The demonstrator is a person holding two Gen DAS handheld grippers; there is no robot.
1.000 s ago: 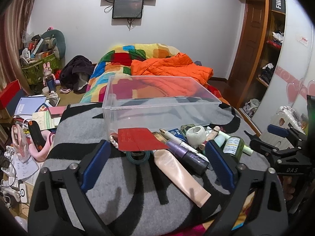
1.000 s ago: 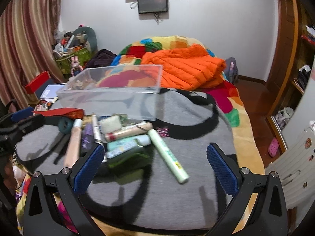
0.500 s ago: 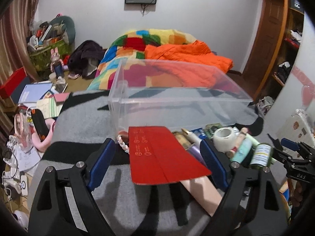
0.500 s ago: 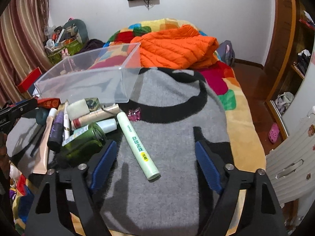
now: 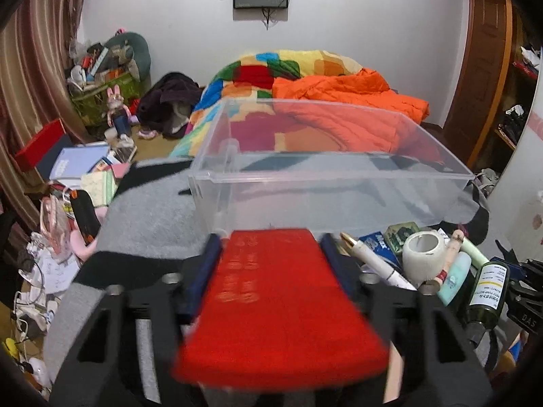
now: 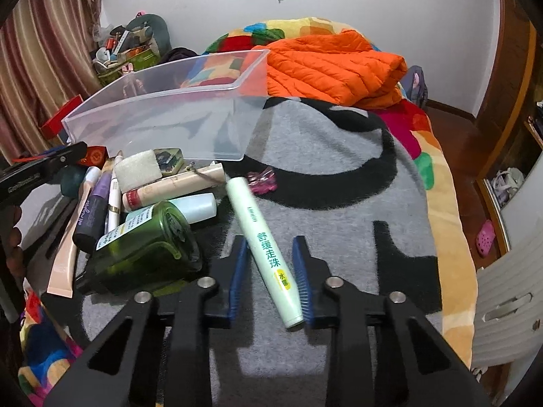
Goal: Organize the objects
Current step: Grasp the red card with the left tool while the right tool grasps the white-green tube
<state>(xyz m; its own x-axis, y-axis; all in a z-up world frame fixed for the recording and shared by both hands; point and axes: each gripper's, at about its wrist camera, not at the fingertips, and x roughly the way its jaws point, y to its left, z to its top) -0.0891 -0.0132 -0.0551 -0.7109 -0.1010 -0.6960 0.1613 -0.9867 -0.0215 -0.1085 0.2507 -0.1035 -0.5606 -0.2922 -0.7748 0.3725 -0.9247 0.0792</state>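
**Both grippers closing on items from the pile**

Our left gripper (image 5: 269,240) is closing its jaws on the flat red packet (image 5: 278,302), blue pads against both its edges, right in front of the clear plastic bin (image 5: 325,176). Our right gripper (image 6: 269,261) is closing narrowly around the pale green tube (image 6: 263,254), which lies slanted on the grey blanket (image 6: 339,186) of the bed; its right pad touches the tube's near end. Just left sits the green bottle (image 6: 146,247) among other cosmetics, in front of the bin.
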